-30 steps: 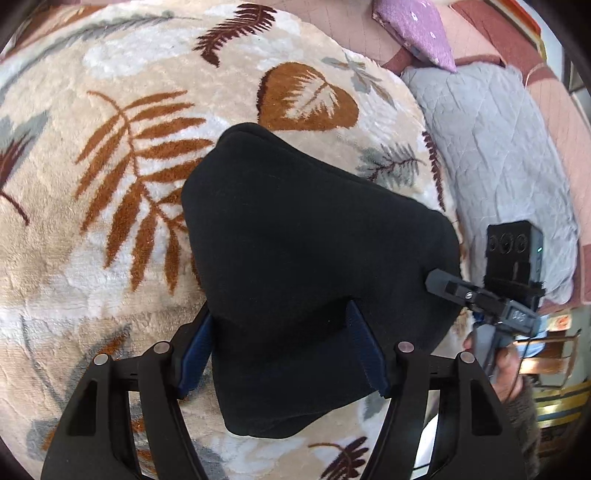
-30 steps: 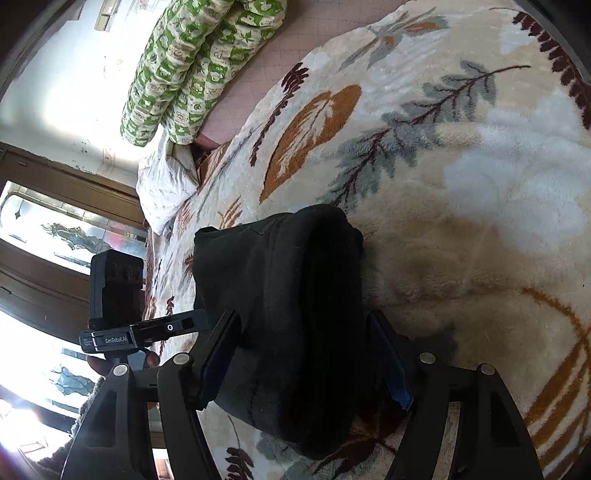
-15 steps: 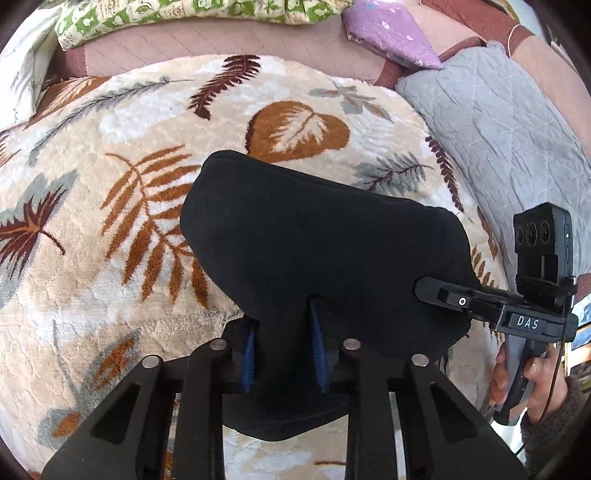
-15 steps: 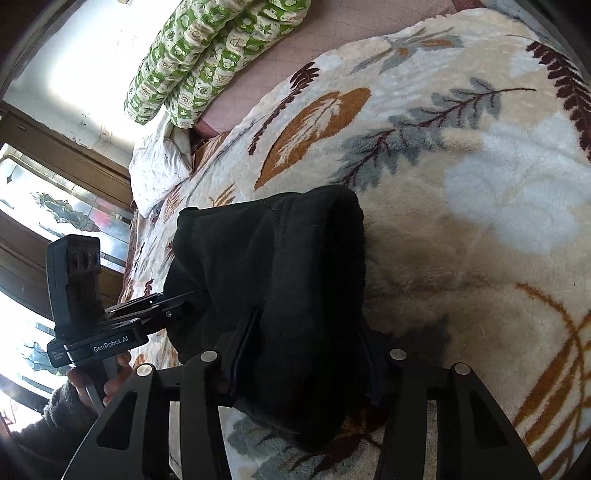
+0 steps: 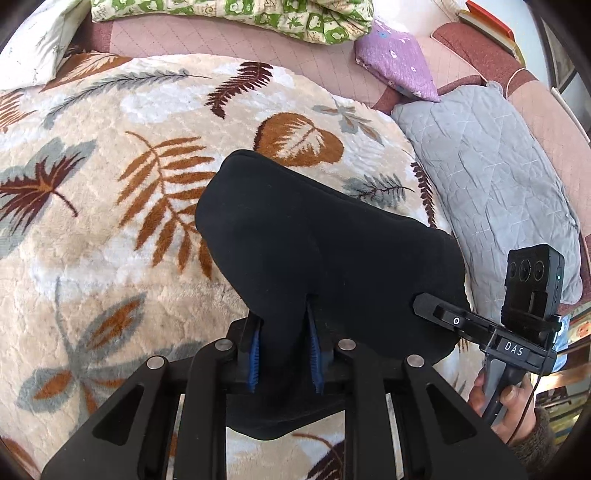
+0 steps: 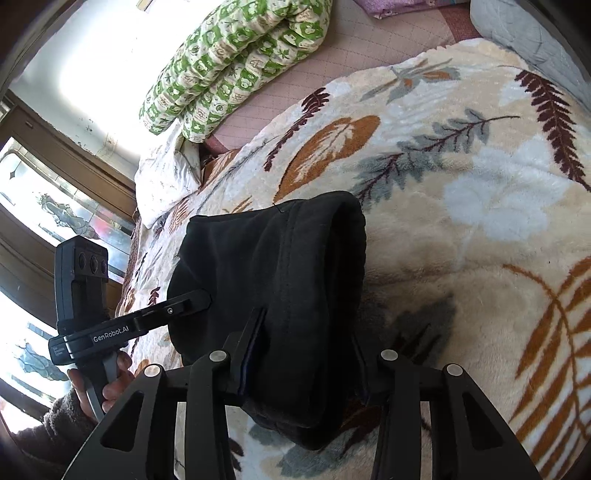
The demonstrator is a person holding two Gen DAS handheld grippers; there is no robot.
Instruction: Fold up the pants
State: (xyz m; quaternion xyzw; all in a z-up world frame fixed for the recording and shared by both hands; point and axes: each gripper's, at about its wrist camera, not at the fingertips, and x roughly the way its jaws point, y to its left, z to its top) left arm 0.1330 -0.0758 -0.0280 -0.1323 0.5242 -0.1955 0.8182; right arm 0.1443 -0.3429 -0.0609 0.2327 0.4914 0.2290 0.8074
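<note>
Both grippers grip the folded black pants on the leaf-print blanket: left gripper pinched narrow, right gripper closing around a thick bundle. Step: lifting the near edge. Next, likely: carry it evenly across.

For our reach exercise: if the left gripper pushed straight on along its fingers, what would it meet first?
The left gripper already pinches the folded black fleece pants; more of that fabric lies ahead, probably then the leaf-patterned plush blanket beneath.

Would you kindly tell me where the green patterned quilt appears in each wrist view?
Left wrist: green patterned quilt runs along the top edge, left of centre.
Right wrist: it lies rolled at upper left.
Shared landmark: the black pants on the leaf-print blanket.
</note>
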